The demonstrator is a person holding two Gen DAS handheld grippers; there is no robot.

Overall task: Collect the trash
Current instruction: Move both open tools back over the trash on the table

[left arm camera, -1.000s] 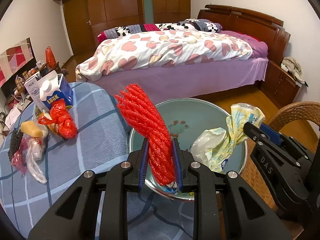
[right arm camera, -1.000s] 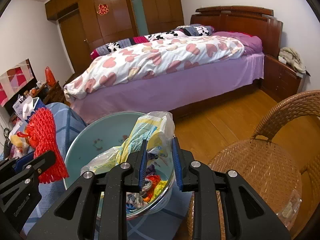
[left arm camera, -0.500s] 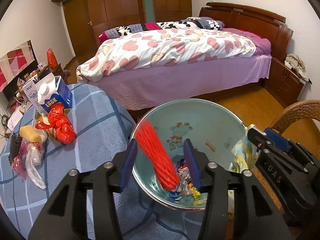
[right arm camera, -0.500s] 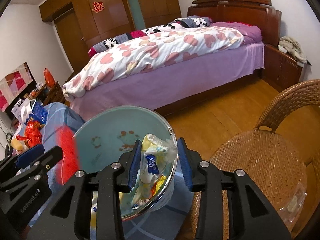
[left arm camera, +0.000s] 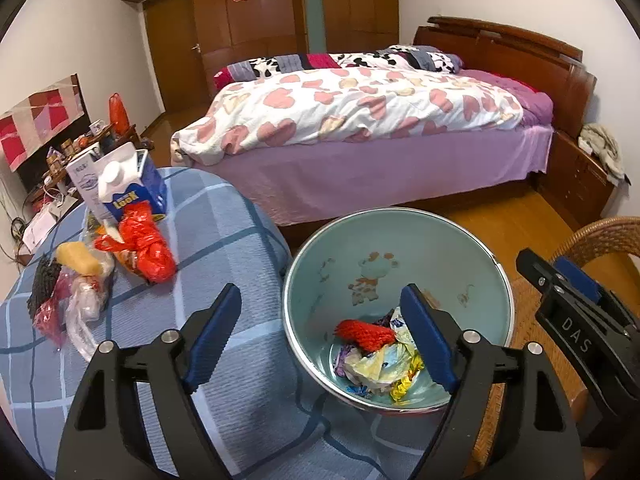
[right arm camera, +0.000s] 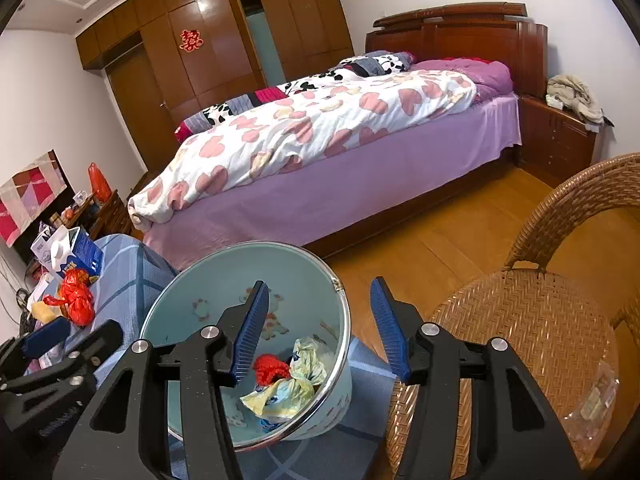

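While hanging over the basin, both tongs gape with nothing between the pads.
Left gripper [left arm camera: 320, 340]: jaws just been opening, now wide apart, empty; one blue pad over the checked cloth, the other over the basin's inside.
Right gripper [right arm camera: 316, 328]: jaws just been opening, now apart, empty; one pad over the basin, the other past its rim, toward the wicker chair [right arm camera: 532, 320].
Basin [left arm camera: 472, 252]: pale blue, metal-rimmed, tilted, just ahead of and below both tongs, on the blue checked table [left arm camera: 224, 240].
Red net [left arm camera: 366, 334]: released, lying on the wrappers at the basin's bottom, between the left pads in view but touching neither.
Crumpled yellow-white bag [right arm camera: 296, 384]: in the basin beside the red net, below the right gripper's inner pad.
Leftover trash: red plastic bag [left arm camera: 146, 248], milk carton [left arm camera: 128, 186] and small wrappers, well left of the left gripper.
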